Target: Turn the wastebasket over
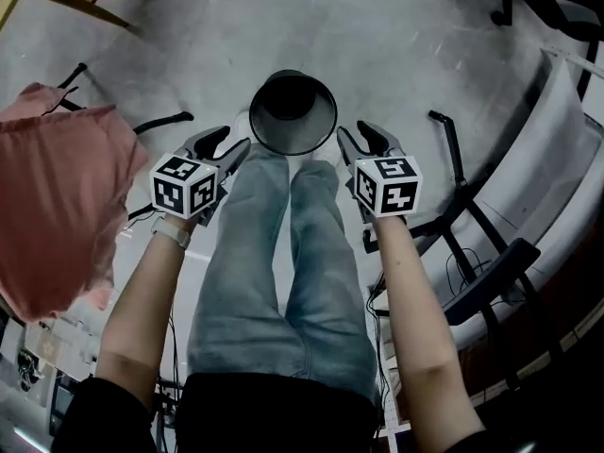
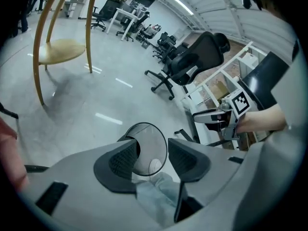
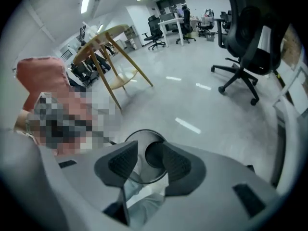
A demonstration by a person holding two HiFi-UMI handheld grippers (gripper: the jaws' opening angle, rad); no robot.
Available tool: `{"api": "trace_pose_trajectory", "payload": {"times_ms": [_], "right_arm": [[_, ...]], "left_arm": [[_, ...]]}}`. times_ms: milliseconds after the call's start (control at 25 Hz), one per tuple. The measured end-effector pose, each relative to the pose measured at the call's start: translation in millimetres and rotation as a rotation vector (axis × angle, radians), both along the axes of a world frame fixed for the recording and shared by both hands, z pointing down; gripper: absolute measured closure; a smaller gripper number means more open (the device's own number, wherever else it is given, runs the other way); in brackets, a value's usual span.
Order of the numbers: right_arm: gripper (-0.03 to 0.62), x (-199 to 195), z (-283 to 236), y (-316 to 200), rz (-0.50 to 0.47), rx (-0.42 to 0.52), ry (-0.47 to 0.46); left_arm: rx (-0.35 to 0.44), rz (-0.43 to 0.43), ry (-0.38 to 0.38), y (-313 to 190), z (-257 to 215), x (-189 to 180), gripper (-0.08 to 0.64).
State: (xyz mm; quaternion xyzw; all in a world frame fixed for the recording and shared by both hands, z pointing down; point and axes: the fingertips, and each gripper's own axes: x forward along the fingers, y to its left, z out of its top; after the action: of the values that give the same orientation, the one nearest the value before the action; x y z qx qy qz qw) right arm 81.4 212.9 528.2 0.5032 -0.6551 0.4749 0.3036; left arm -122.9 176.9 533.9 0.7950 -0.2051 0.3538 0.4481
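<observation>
Wastebasket (image 1: 293, 111) is showing through the gaps of both spread, empty jaw pairs. The left gripper (image 1: 228, 143) and right gripper (image 1: 359, 136) are hovering either side of it. It is standing mouth-up on the floor (image 1: 406, 45), just beyond the person's jeans (image 1: 283, 253).

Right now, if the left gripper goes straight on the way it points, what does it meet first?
The wastebasket: its open mouth lies straight ahead of the left gripper, framed by the parted jaws. Probably the near rim first, though depth is unclear.
</observation>
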Motion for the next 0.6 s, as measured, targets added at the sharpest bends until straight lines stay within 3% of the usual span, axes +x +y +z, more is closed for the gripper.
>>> {"api": "trace_pose_trajectory", "payload": {"times_ms": [360, 600], "right_arm": [[0.429, 8.0, 124.6, 21.0, -0.054, -0.174, 0.011], [0.423, 8.6, 173.8, 35.8, -0.004, -0.253, -0.008]], "left_arm": [[-0.071, 0.025, -0.025, 8.4, 109.4, 4.0, 0.357], [-0.132, 0.013, -0.053, 15.1, 161.6, 1.7, 0.357]]}}
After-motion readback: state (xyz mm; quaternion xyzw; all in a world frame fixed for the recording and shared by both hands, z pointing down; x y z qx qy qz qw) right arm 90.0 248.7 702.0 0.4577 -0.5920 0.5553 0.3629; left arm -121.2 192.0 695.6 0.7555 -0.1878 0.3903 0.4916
